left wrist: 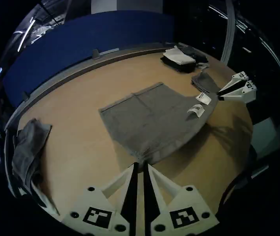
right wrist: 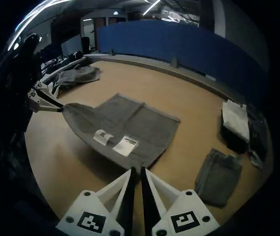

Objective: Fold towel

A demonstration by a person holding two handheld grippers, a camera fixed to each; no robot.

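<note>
1. One wooden table [left wrist: 81,133] carries everything, and one blue divider [left wrist: 88,43] stands along its far edge. The right gripper view also takes in ceiling lights [right wrist: 151,6] above the divider. The left gripper view shows a pale post [left wrist: 229,27] beyond the table.
2. One grey towel [left wrist: 151,118] lies spread in the middle of the table. Its near edge is lifted off the wood and throws a shadow.
3. Three other cloth items sit on the table: one crumpled grey cloth [left wrist: 30,145] at the table's end, one stack [left wrist: 179,59] of white and dark folded pieces, and one small folded grey cloth [left wrist: 204,80] beside that stack.
4. Two grippers are at work. The left gripper [left wrist: 139,165] has its fingers closed to a thin slit and pinches one corner of the lifted edge. The right gripper [right wrist: 136,170] has the same narrow gap and pinches the other corner. Each view shows the other gripper from the side, holding its corner up.
5. Two white labels [right wrist: 125,145] hang on the towel near the right gripper's corner.
</note>
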